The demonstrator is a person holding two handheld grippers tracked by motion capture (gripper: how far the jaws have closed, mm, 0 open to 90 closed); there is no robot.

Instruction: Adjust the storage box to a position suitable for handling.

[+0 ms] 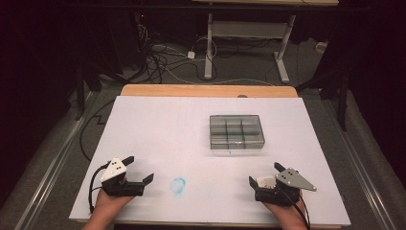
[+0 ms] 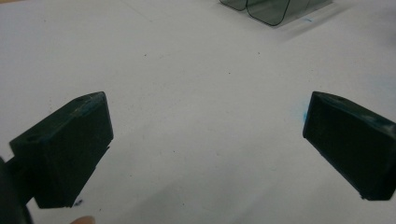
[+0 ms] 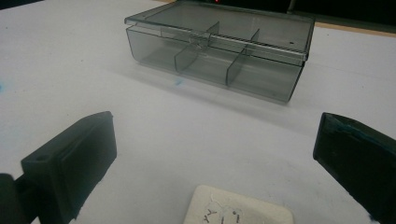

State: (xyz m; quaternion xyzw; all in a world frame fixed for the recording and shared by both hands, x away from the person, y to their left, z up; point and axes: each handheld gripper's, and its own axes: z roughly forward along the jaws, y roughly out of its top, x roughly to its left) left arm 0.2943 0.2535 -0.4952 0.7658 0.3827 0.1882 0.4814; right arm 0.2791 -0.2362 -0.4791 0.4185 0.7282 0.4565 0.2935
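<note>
Nearest to us, at the bottom of the high view, our two claws rest low over the white counter [image 1: 158, 120], one in each hand. The left claw [image 1: 139, 168] stands with its jaws spread wide and nothing between them; its own view looks out between them onto bare white surface. The right claw [image 1: 264, 174] is likewise spread wide and empty, with a small white eraser-like block [image 3: 238, 207] lying on the counter just in front of it, between the jaws but untouched.

The thing we reach for is the smoke-grey compartment box [image 1: 237, 131], lid closed, sitting right of the counter's centre and well ahead of both hands. Its long axis runs across the counter, left to right as we face it, so a long side wall faces us. From the right claw the box [image 3: 219, 51] lies almost straight ahead, slightly to the left; from the left claw its corner [image 2: 271, 10] lies far ahead and off to the right. We judge the right hand the nearer one. A faint blue smudge [image 1: 178, 185] marks the counter between the hands.
</note>
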